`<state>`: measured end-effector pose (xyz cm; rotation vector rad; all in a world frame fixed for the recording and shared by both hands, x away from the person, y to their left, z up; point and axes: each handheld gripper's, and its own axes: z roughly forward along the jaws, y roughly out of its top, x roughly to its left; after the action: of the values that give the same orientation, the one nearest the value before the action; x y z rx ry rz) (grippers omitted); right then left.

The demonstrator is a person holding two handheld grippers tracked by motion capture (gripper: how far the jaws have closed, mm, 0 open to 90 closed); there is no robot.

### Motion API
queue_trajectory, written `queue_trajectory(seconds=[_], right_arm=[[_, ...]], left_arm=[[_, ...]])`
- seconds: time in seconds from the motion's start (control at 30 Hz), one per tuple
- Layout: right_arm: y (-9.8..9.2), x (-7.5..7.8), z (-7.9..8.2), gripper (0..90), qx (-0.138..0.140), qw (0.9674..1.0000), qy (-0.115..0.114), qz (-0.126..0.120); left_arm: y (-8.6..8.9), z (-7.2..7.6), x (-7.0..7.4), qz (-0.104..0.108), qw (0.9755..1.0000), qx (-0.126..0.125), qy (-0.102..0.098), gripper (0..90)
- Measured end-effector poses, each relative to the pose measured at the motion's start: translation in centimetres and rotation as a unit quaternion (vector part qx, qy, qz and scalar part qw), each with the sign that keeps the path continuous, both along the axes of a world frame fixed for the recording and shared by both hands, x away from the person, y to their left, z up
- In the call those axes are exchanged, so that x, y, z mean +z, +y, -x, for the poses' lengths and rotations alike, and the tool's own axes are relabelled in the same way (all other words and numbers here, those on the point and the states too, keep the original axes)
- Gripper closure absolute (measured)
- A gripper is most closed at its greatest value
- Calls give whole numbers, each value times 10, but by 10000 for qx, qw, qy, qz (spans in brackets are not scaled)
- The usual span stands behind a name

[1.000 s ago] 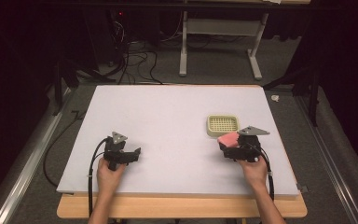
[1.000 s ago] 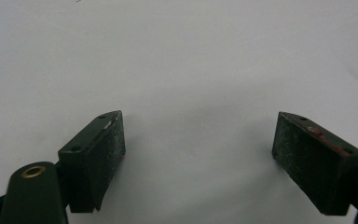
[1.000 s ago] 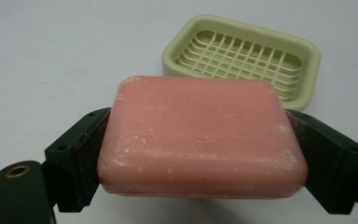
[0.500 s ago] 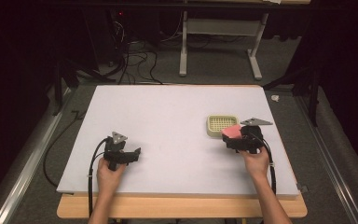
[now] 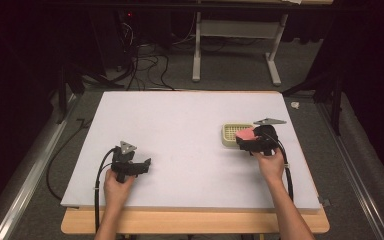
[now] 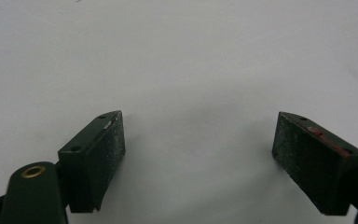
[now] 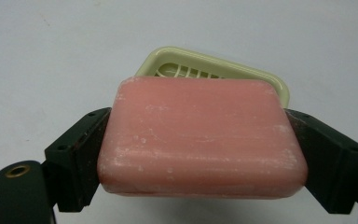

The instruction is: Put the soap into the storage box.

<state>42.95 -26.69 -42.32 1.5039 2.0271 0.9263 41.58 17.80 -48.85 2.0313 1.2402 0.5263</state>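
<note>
No brand, label or writing can be read on any thing here; the pink soap bar (image 7: pixel 200 137) has a plain, slightly scuffed surface with pale marks, and the cream soap dish (image 7: pixel 216 70) has no print on its rim.

The right gripper (image 7: pixel 200 154) is closed on the soap bar: its two black jaws press on the short ends of the bar, one on each side, and the bar lies flat between them. In the right gripper view the bar is in front of the soap dish and covers most of it, so I see just the far rim and some ribs of the dish behind the upper edge of the bar. In the high view the soap bar (image 5: pixel 246 135) is in the right gripper (image 5: pixel 250 140) at the right part of the white table (image 5: pixel 180 130), above the near edge of the soap dish (image 5: pixel 231 133). I cannot tell if the bar touches the dish.

The left gripper (image 6: pixel 198 149) has its jaws wide apart with nothing between them, over the bare white table. In the high view the left gripper (image 5: pixel 139 167) is at the front left part of the table, well apart from the soap bar
</note>
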Motion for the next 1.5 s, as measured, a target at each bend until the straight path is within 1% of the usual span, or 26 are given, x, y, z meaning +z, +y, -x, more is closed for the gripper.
queue_trajectory(seconds=[0.23, 0.3, 0.4, 0.43, 0.53, 0.73, 0.8, 0.87, 0.97, 1.03, 1.1, 1.17, 1.5], right_arm=[[6, -3, -12, 136, -13, 9999, 115, 24], [7, -3, -13, 136, -19, 9999, 128, 18], [9, -8, -19, 136, -57, 9997, 227, -31], [9, -8, -19, 136, -57, 9997, 227, -31], [10, -14, -25, 136, -99, 9994, 339, -12], [11, -18, -30, 135, -166, 9990, 413, -92], [11, -20, -32, 135, -190, 9988, 445, -62], [12, -21, -33, 134, -275, 9986, 451, 16], [12, -21, -35, 134, -333, 9985, 435, -55], [14, -21, -36, 134, -343, 9985, 433, -27], [15, -21, -37, 133, -318, 9986, 426, 16], [15, -21, -38, 134, -314, 9984, 460, -10], [15, -21, -39, 132, -255, 9987, 436, 14]], left_arm=[[0, 0, 0, -1, 10000, -1, 1, 175], [0, 0, 0, 1, 10000, -1, 1, 175], [0, 0, 0, 0, 10000, -1, 1, 176], [0, 0, 0, 0, 10000, -1, 1, 175], [0, 0, 0, 1, 10000, 0, 2, 175], [0, 0, 0, 0, 10000, 0, 2, 175], [0, 0, 0, 1, 10000, 0, 2, 175], [0, 0, 0, 1, 10000, 0, 2, 175], [0, 0, 0, 1, 10000, 1, 3, 175], [0, 0, 0, 2, 10000, 0, 3, 176], [0, 0, 0, 2, 10000, 1, 2, 176], [0, 0, 0, 3, 10000, 1, 2, 175], [0, 0, 0, 3, 10000, 0, 3, 176]])
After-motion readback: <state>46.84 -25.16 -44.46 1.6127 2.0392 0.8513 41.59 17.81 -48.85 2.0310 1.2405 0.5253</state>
